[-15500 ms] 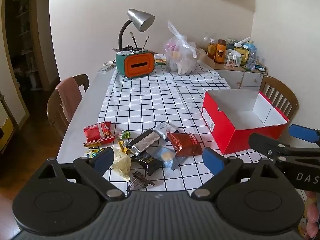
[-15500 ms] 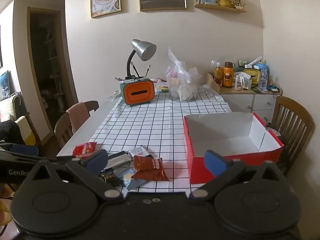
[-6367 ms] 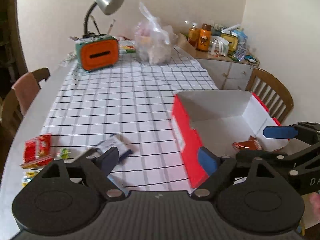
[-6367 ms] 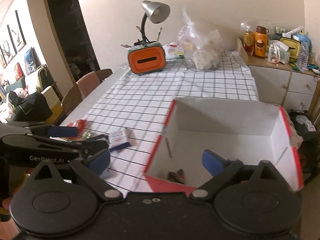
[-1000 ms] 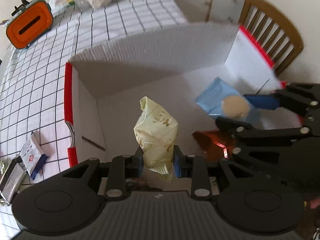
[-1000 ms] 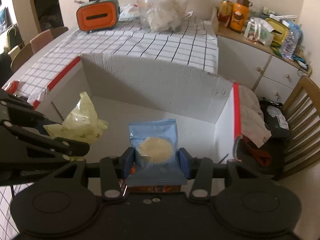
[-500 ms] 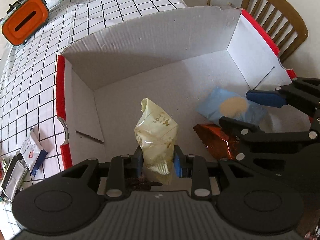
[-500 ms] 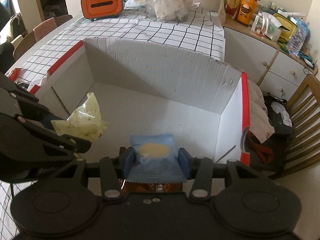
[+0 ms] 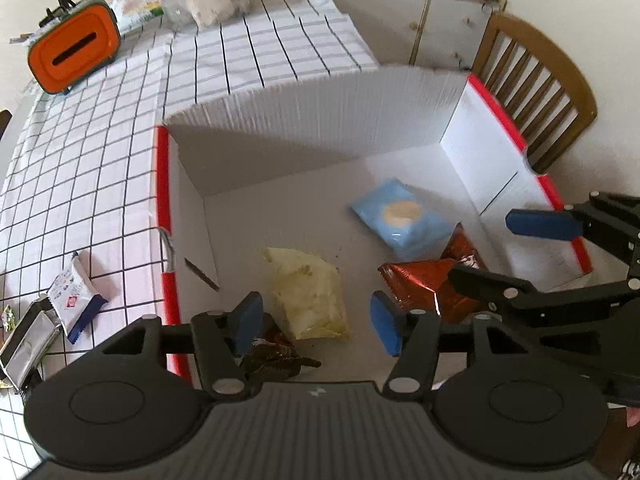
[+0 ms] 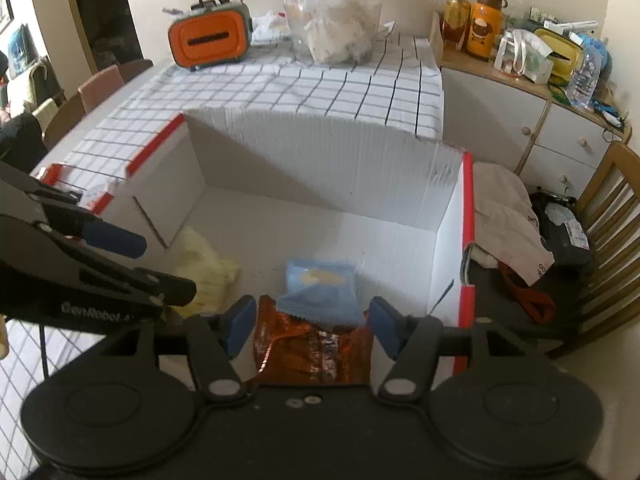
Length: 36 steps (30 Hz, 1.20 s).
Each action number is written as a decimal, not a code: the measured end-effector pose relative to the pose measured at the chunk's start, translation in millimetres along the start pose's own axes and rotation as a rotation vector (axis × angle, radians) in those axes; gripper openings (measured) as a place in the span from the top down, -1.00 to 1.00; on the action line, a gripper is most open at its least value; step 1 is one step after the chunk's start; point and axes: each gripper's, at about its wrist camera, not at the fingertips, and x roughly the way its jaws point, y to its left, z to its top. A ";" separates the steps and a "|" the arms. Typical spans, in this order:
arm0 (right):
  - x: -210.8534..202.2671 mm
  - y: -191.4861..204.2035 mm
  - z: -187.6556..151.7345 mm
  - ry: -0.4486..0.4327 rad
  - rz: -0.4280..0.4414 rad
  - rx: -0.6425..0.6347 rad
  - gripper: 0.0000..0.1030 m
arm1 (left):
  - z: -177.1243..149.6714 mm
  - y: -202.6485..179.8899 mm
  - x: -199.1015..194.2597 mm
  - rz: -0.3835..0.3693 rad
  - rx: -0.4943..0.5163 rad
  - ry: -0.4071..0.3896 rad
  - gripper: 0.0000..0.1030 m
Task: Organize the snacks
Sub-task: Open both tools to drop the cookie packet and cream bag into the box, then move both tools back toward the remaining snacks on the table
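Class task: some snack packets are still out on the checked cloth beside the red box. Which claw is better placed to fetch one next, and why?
The left claw, probably. It is open and empty, above the box's left end, and the white-and-blue packet lies just outside that wall. The right claw, also open, hangs over the box's far side.

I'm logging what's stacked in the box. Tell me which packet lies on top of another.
The light blue packet with the round biscuit picture: its lower edge overlaps the orange-brown foil packet. The pale yellow packet lies apart on the box floor.
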 end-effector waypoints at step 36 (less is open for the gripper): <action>-98.0 90.2 -0.9 -0.262 0.203 0.018 -0.98 | -104.1 78.6 -138.1 0.044 -0.098 -0.414 -0.67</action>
